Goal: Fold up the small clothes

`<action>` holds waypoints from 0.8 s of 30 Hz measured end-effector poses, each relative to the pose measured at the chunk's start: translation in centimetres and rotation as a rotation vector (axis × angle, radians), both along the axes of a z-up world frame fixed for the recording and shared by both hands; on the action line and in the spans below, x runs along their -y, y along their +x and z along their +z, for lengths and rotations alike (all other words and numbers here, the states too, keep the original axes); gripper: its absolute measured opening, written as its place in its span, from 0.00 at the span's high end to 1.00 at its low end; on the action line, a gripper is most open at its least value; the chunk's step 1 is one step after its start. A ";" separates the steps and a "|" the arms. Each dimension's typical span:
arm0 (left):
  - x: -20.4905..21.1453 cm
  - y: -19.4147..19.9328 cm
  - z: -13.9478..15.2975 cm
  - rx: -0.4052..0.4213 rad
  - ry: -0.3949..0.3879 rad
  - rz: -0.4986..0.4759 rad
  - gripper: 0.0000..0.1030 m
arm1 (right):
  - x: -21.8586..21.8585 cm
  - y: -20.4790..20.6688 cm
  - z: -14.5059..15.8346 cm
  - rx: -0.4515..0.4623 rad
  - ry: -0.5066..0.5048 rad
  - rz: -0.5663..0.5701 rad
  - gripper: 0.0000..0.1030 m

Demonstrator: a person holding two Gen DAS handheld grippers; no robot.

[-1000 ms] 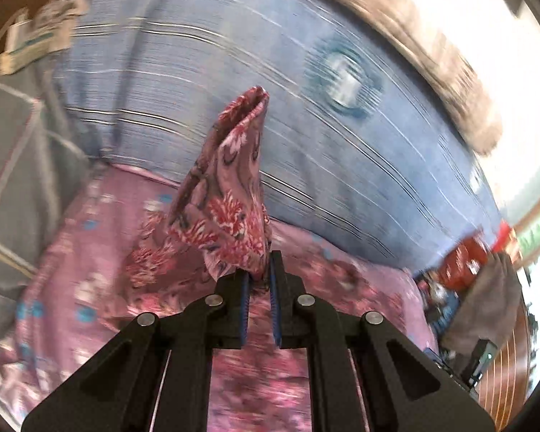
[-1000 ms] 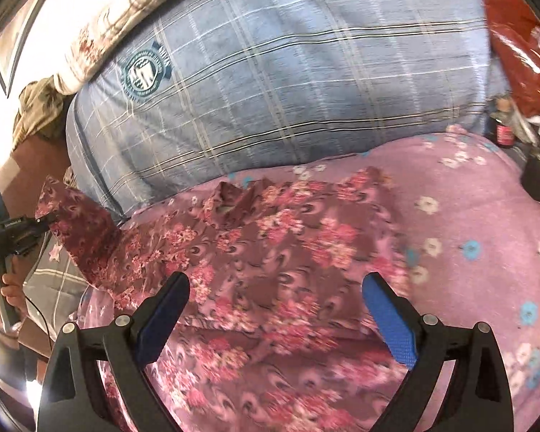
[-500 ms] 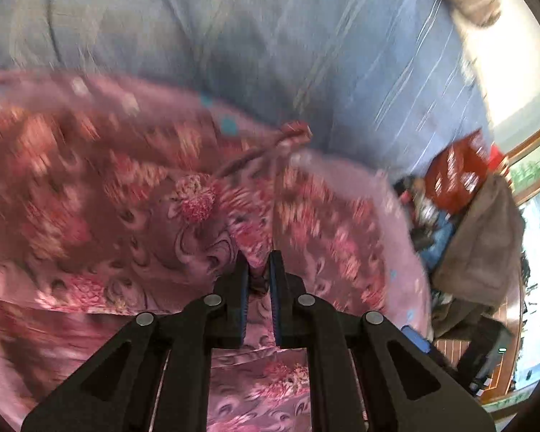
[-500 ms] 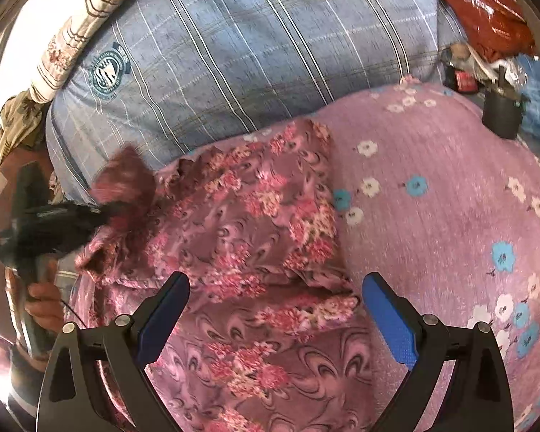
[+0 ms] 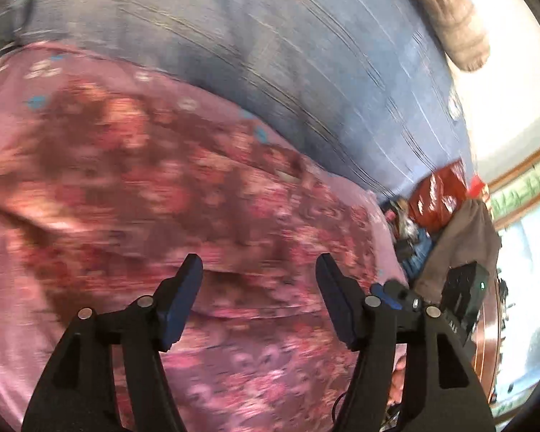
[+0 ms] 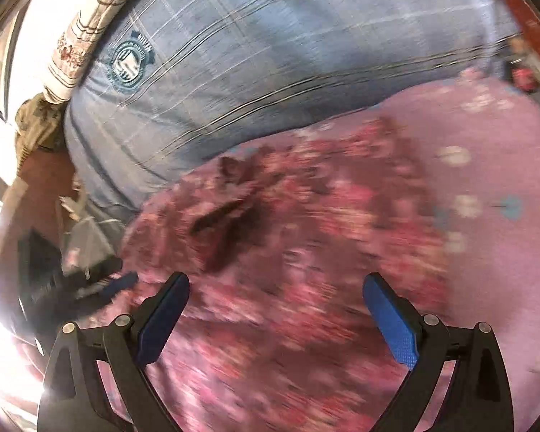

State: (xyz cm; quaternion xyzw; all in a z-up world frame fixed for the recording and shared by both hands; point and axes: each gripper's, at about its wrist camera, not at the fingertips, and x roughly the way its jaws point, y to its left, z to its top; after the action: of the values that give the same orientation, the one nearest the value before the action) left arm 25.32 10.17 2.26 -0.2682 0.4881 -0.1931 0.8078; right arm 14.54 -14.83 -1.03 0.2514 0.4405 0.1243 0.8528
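Each camera sits just behind its own pair of fingers and looks forward and down along them, close over the bed. The left wrist view faces across the floral garment [image 5: 205,194] toward the blue checked blanket [image 5: 270,54], with a bright window at its right edge. The right wrist view faces the same garment [image 6: 306,237] and blanket [image 6: 270,54], and both views are blurred.

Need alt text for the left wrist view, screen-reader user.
Motion-blurred fisheye view: the open left gripper hangs empty over a maroon floral garment lying on a pink flowered bedsheet. A blue striped pillow fills the top, and part of the right gripper shows at the lower right.
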 end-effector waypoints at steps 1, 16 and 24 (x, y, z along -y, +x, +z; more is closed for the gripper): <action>-1.0 0.0 -0.4 -0.012 -0.003 0.019 0.37 | -1.0 1.3 -0.4 -0.015 0.031 0.009 0.05; -6.7 -0.4 -4.3 -0.122 -0.097 0.138 0.37 | -3.0 4.1 -0.9 0.114 0.129 -0.029 0.94; -5.5 -0.5 -6.2 -0.179 -0.104 0.155 0.38 | 8.1 1.2 -3.2 0.047 0.106 -0.253 0.94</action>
State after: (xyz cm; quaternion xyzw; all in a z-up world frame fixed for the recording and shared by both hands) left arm 24.84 15.70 -3.98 -0.3630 0.5253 -0.1302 0.7585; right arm 15.71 -22.91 -4.21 0.3469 0.3780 0.0446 0.8572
